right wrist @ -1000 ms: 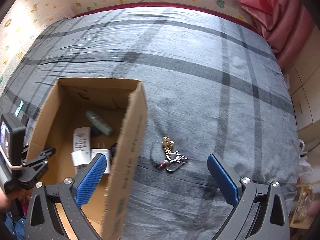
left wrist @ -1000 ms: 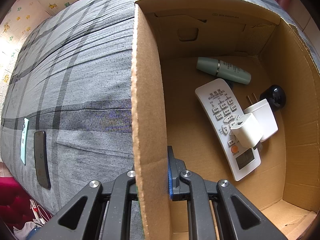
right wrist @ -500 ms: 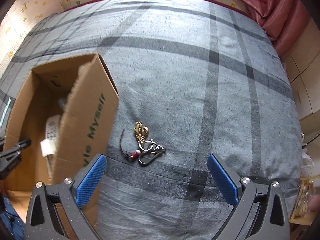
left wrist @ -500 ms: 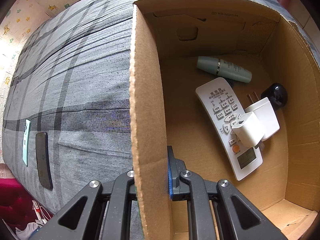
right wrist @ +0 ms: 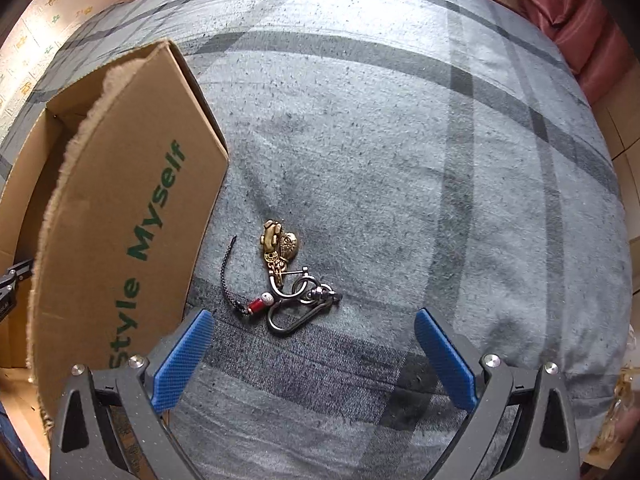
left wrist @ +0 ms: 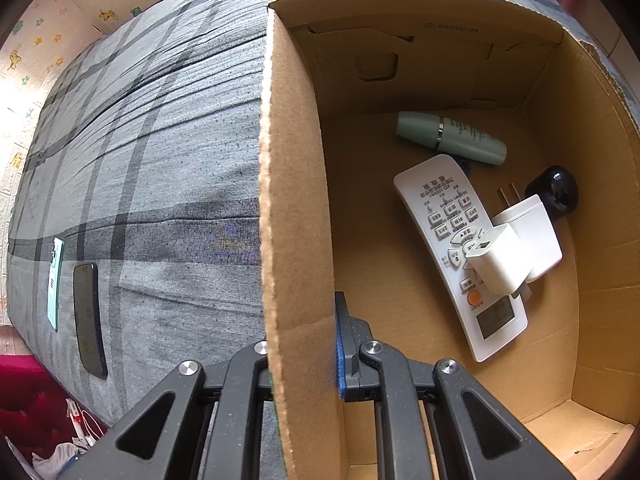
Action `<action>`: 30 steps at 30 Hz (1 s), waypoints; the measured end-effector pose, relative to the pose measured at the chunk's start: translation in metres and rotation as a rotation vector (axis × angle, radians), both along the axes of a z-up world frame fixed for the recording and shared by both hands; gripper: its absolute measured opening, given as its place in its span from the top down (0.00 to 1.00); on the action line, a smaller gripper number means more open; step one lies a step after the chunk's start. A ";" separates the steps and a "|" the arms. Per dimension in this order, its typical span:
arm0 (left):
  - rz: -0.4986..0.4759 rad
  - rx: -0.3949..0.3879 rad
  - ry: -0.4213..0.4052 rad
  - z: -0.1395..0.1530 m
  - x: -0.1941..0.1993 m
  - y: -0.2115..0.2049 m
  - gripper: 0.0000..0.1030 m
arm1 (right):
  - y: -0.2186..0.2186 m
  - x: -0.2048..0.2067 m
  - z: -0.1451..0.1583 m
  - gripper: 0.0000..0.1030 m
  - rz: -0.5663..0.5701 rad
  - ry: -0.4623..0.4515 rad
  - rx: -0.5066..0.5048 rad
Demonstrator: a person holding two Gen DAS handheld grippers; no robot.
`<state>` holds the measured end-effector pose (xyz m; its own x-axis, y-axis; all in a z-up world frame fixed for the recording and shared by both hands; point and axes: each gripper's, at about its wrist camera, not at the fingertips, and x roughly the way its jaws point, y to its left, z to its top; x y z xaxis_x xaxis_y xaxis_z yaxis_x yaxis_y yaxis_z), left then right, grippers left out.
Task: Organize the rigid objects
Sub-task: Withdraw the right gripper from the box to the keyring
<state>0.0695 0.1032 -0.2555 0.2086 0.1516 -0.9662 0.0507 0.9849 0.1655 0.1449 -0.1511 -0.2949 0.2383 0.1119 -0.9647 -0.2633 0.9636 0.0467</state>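
Note:
My left gripper [left wrist: 304,340] is shut on the near side wall of the cardboard box [left wrist: 296,184], one finger outside and one inside. In the box lie a white remote [left wrist: 452,248], two white chargers [left wrist: 504,256], a pale green tube [left wrist: 448,136] and a black round object [left wrist: 554,196]. In the right wrist view my right gripper [right wrist: 312,356] is open and empty, low over the grey plaid bed. A keychain [right wrist: 284,276] with gold charms, a carabiner and a red bead lies just ahead between the fingers. The box [right wrist: 132,220] stands to its left.
Two phones, one black [left wrist: 89,320] and one teal [left wrist: 55,280], lie on the bed [left wrist: 160,160] left of the box near the edge. Pink curtains [right wrist: 580,32] hang at the far right. Open bedding [right wrist: 400,140] stretches beyond the keychain.
My right gripper has dropped and moved closer to the keychain, which now sits larger between the open fingers. The left gripper keeps its hold on the box wall, with only a slight shift.

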 end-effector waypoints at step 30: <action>-0.010 -0.002 0.004 -0.003 0.002 0.001 0.87 | 0.014 0.035 -0.052 0.22 0.012 0.062 -0.033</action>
